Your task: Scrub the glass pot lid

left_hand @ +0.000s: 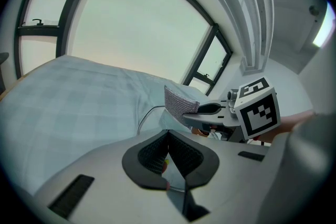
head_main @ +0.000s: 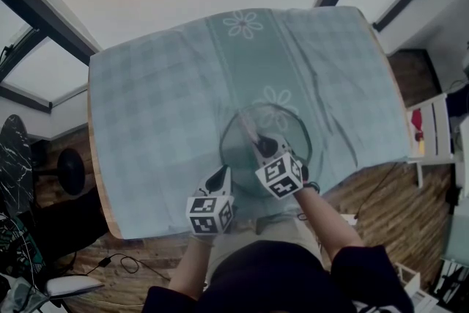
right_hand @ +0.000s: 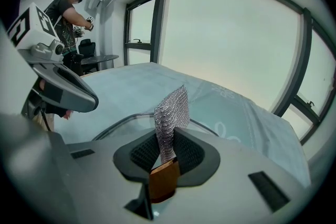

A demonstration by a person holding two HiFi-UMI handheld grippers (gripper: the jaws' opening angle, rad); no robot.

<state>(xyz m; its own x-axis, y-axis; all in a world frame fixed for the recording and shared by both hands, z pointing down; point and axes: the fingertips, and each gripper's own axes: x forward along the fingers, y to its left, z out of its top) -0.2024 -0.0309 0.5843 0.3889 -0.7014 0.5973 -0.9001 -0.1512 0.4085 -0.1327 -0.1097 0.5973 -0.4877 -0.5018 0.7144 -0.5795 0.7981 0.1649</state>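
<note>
The round glass pot lid [head_main: 282, 124] is over the teal checked tablecloth [head_main: 161, 106], close to the table's near edge. My left gripper [head_main: 220, 177] is shut at the lid's near left rim; in the left gripper view [left_hand: 169, 136] glass shows between its closed jaws and the rim [left_hand: 146, 117] curves away ahead. My right gripper [head_main: 258, 144] reaches over the lid, shut on a silver mesh scrubber [right_hand: 170, 113] that sticks up from its jaws [right_hand: 167, 140]. The scrubber [left_hand: 180, 102] and right gripper [left_hand: 210, 109] show from the left gripper too. The lid's rim [right_hand: 126, 120] lies just beyond the scrubber.
The cloth covers the whole table; a wooden edge [head_main: 99, 187] shows at the left. A black stool [head_main: 69, 168] stands on the floor at left, a white chair [head_main: 432, 132] at right. A person [right_hand: 68, 13] stands far back by the windows.
</note>
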